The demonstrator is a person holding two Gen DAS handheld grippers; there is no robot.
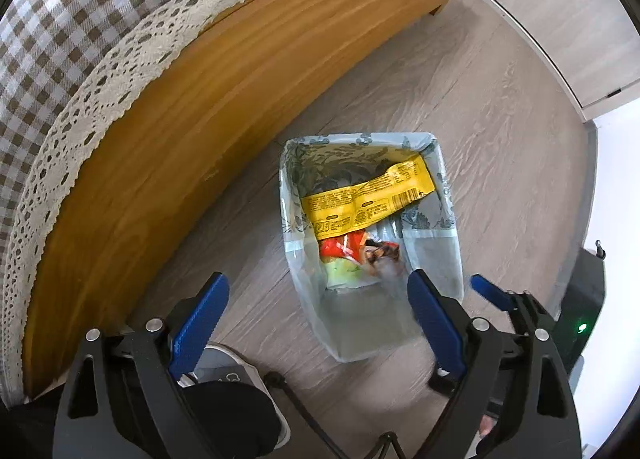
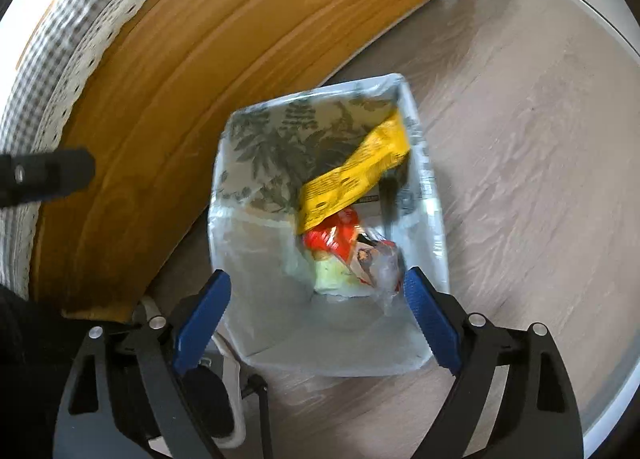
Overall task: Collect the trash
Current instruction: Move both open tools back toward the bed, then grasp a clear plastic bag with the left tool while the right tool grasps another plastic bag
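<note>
Now both tools, left tool (image 1: 318,325) and right tool (image 2: 316,317), gape empty over the bin (image 2: 434,255) holding a yellow wrapper (image 2: 352,183), so next comes fetching more trash.

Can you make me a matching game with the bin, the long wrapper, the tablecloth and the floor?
Things:
1. long wrapper
2. trash bin
3. tablecloth
4. floor

Descriptions:
A. checked, with a lace edge
B. grey wood planks
C. yellow, leaning inside the bin
D. lined with a bag, standing beside the wooden table

Pairs: 1-C, 2-D, 3-A, 4-B
</note>
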